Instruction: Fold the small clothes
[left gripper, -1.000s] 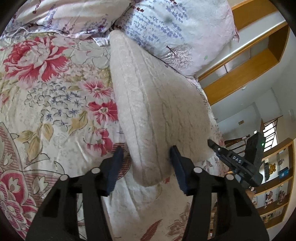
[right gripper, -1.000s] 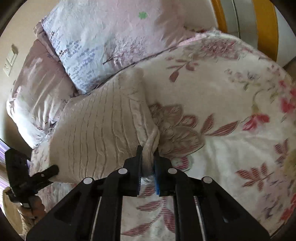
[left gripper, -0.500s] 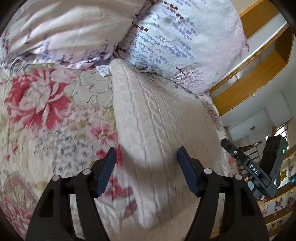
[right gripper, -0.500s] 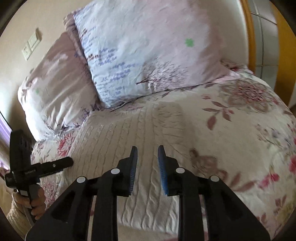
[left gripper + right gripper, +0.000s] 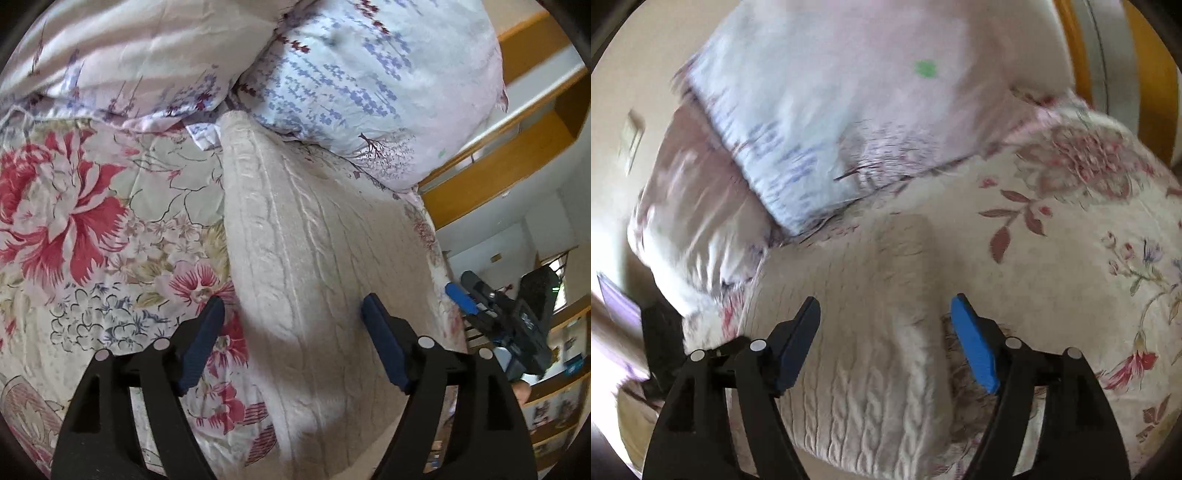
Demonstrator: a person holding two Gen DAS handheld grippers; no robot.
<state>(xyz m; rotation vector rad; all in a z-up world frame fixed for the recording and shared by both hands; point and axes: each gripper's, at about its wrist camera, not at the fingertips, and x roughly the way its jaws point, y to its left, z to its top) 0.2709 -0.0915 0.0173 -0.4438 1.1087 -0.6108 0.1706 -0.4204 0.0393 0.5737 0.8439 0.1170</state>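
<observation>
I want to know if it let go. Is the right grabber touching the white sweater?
Apart. In the right wrist view the right grabber is opening, its blue pads clear of the sweater lying below.

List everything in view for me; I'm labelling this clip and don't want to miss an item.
knit garment: one, cream cable knit, lying flat on the bedspread, far end against the pillows.
bedspread: one, cream with red and pink flowers, under the garment.
pillows: two, pale with purple print, at the head of the bed, one beside the other.
wooden shelving: yellow-brown, beyond the bed.
wall switch plate: one, pale, blurred.
left gripper: black with blue pads, jaws opening, above the garment, gripping nothing.
right gripper: same build, jaws opening, above the garment, gripping nothing.
</observation>
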